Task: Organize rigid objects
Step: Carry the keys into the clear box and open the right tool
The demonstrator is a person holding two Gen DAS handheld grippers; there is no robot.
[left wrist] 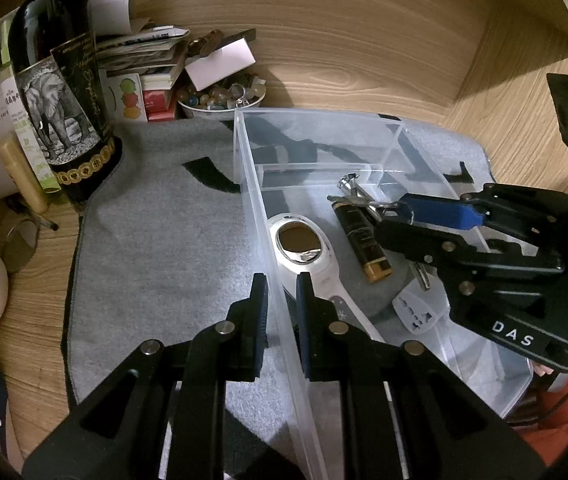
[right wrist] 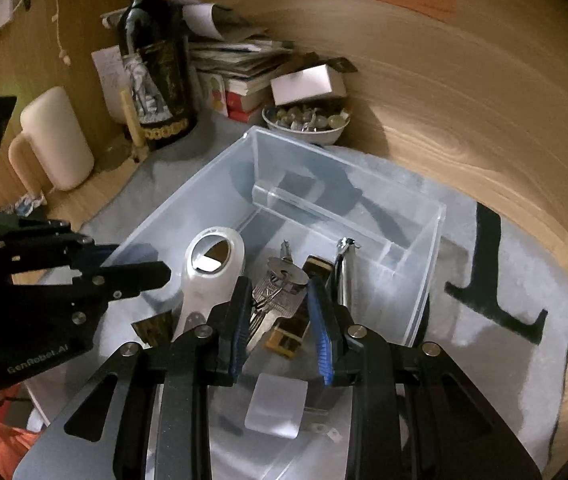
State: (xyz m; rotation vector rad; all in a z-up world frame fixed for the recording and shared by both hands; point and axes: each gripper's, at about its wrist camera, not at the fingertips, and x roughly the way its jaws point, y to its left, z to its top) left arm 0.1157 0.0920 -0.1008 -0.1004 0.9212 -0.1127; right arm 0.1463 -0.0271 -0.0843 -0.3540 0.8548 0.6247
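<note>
Right gripper (right wrist: 280,320) jaws partly apart, straddling the keys (right wrist: 280,292) inside the clear bin (right wrist: 423,276); pad contact uncertain through blur. Key blades run lengthwise between the pads, toward the camera. Left gripper (left wrist: 282,316) jaws clamped on the bin's near wall, steadying it. Right hand nearer the keys.

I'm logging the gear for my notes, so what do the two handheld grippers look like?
Both are black, angular linkage frames with silver pivot rivets. The right gripper has bright blue ribbed finger pads and white "DAS" lettering; the left gripper has darker pads, and its body reads "GenRobot.AI".
</note>
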